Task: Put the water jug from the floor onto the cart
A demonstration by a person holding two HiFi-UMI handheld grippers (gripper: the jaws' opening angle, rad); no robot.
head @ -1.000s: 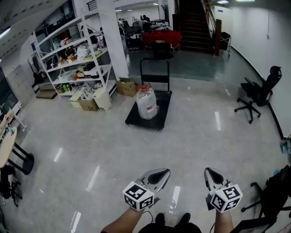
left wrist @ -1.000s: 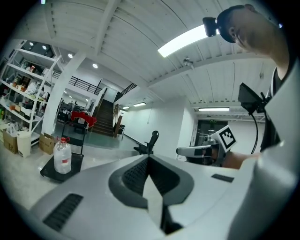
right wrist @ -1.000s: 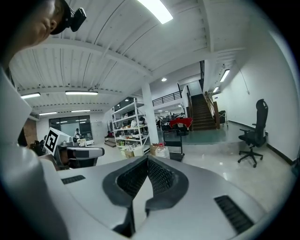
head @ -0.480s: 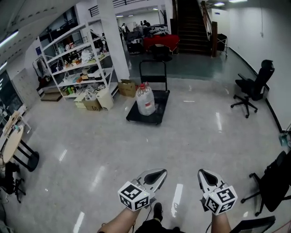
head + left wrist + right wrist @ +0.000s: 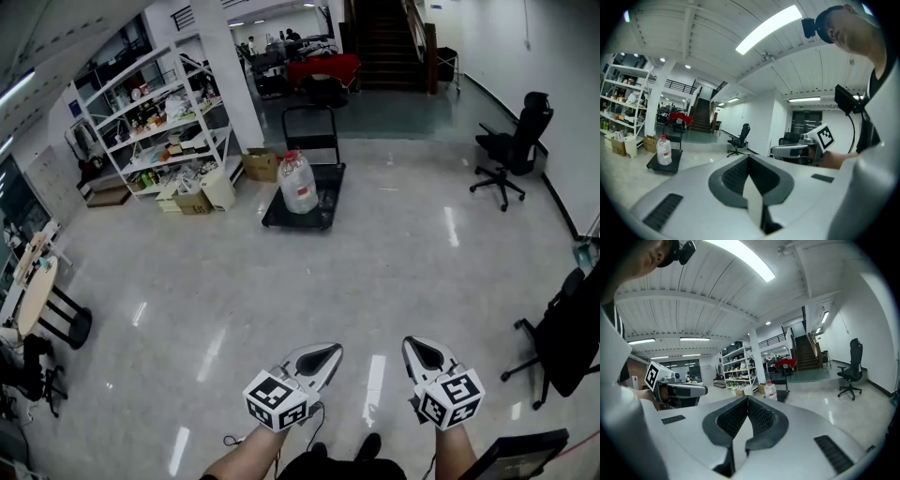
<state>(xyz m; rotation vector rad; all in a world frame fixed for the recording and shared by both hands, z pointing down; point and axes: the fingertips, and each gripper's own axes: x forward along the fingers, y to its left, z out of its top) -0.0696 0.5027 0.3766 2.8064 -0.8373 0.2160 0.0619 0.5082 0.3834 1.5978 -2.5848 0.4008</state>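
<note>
Water jug stands on the cart at your 12 o'clock, so the task looks done; your left gripper and right gripper keep jaws clenched, empty.

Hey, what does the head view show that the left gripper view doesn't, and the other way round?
Only the head view: the round table at the left edge and the person's shoes on the floor. Only the left gripper view: the ceiling light strip and the dark glass doors. Both: the water jug standing on the cart, the shelving, the far office chair, the staircase and the right gripper.
</note>
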